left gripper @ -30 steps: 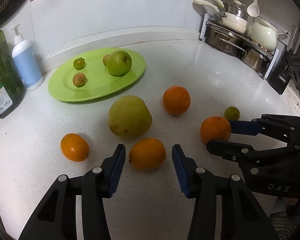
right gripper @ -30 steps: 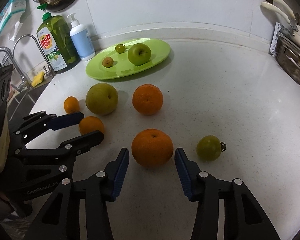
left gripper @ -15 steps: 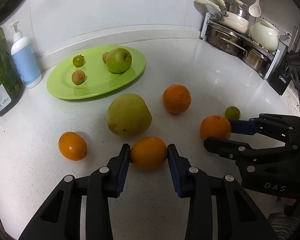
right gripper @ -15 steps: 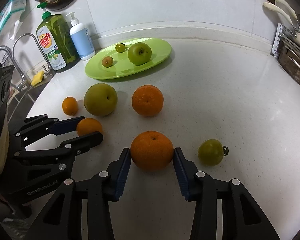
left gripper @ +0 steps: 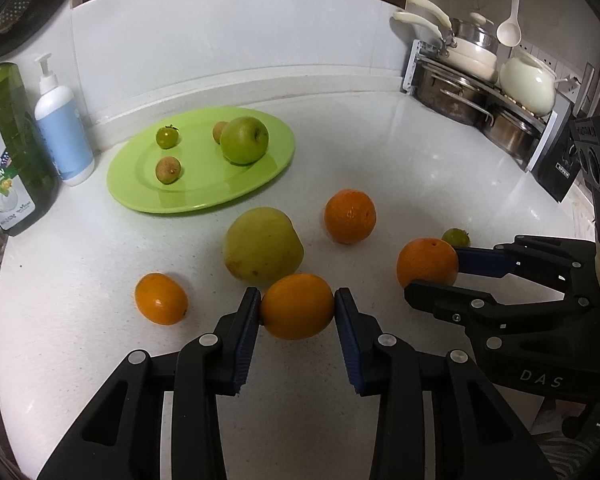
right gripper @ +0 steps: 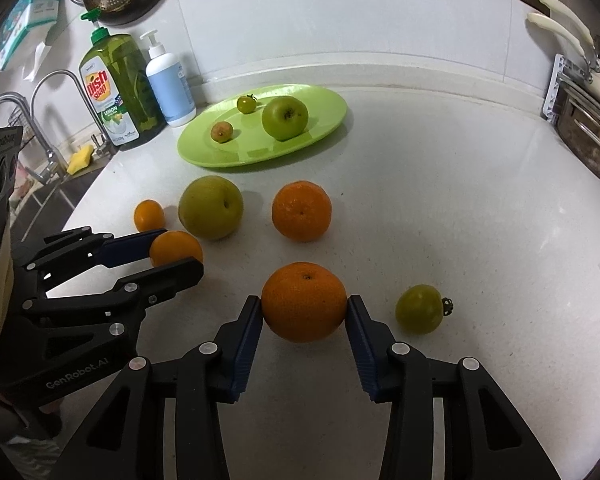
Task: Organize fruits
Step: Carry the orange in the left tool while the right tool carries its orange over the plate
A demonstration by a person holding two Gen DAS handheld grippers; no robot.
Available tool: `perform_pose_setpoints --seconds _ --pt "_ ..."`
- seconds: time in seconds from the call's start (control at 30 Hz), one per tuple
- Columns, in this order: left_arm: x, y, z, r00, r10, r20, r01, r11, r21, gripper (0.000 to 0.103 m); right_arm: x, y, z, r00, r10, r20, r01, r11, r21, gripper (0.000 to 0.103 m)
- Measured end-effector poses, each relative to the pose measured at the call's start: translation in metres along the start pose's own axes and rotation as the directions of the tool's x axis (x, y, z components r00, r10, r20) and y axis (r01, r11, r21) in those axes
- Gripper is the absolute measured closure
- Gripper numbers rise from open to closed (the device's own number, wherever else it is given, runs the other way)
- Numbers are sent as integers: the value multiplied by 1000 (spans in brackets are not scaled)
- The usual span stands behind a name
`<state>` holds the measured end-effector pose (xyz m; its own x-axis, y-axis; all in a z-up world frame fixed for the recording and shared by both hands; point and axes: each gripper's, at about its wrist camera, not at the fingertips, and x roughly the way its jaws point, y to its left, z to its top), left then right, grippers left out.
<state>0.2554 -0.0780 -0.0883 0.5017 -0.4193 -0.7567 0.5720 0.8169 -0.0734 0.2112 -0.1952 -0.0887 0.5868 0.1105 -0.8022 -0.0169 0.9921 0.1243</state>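
Your left gripper (left gripper: 296,307) is clamped on a small orange (left gripper: 297,306), right gripper (right gripper: 304,307) on a bigger orange (right gripper: 304,302), both w/ pads touching. Can't tell if either's off the counter (right gripper: 480,216). Green plate (left gripper: 148,196) sits at 11 o'clock; third small fruit (left gripper: 219,132) half hidden behind the apple (left gripper: 244,140).

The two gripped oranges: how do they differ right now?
The left gripper grips a smooth, yellower orange; the right gripper grips a deeper-coloured, dimpled orange. The left one sits just in front of the big yellow-green fruit; the right one has a small green fruit beside it. Both are pinched between blue pads.
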Motion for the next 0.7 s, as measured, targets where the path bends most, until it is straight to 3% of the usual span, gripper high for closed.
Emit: perform_pose_setpoints --seconds 0.37,0.7 --pt "-36 4 12 996 36 85 -35 999 -15 65 -29 10 19 996 14 88 -11 999 -34 59" --pt "-66 13 30 981 84 173 -81 996 -27 65 -48 19 42 986 37 164 -26 997 -66 59"
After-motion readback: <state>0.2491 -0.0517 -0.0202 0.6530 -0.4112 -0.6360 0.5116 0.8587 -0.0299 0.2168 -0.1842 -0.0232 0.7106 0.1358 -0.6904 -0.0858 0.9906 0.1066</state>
